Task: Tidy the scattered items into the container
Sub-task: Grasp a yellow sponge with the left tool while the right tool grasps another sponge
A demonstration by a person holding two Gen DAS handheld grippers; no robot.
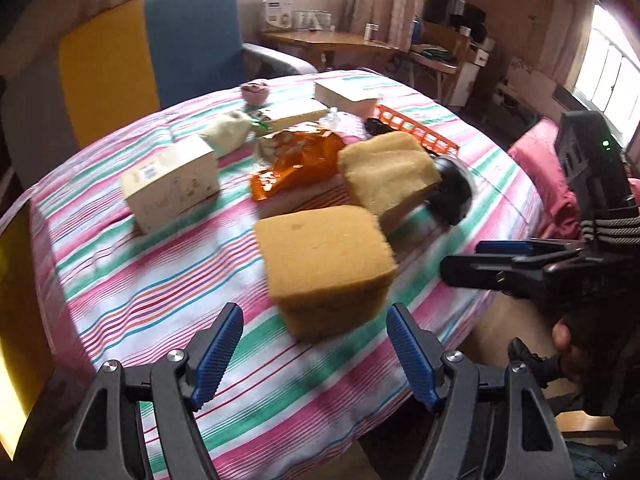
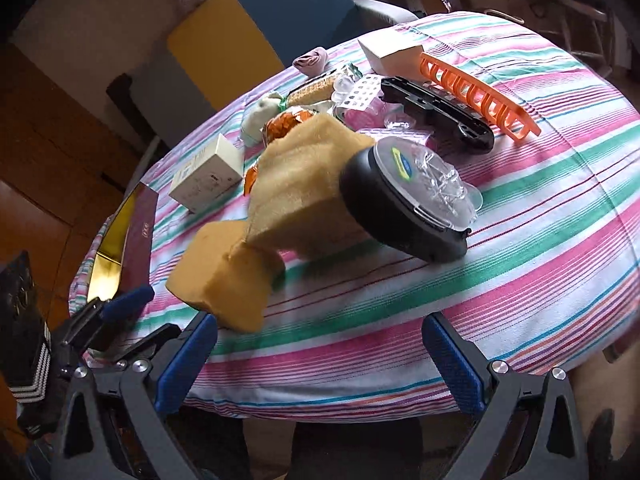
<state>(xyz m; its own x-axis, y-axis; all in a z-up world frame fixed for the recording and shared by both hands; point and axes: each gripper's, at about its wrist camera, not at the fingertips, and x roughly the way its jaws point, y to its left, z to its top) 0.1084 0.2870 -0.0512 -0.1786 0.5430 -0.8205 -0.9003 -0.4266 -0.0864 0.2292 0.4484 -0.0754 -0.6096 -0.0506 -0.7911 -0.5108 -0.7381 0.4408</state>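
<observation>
Two tan sponge blocks lie on the striped tablecloth [image 1: 152,280]; the near sponge [image 1: 324,268] [image 2: 224,280] is blurred, just beyond my left gripper [image 1: 315,356], which is open and empty. The far sponge [image 1: 388,172] [image 2: 304,184] leans against a black bowl with a clear lid [image 2: 404,200] [image 1: 450,192]. My right gripper [image 2: 320,364] is open over the table's near edge with nothing between its fingers; it also shows in the left wrist view [image 1: 460,260]. A maroon box with a gold inside [image 2: 120,240] sits at the table's left edge.
Further back lie an orange snack bag [image 1: 304,160], a cream carton [image 1: 172,184], an orange plastic rack [image 2: 480,88], a black tray [image 2: 436,112], a white box [image 1: 346,96] and a pink bowl [image 1: 254,92]. A blue and yellow armchair [image 1: 160,52] stands behind the table.
</observation>
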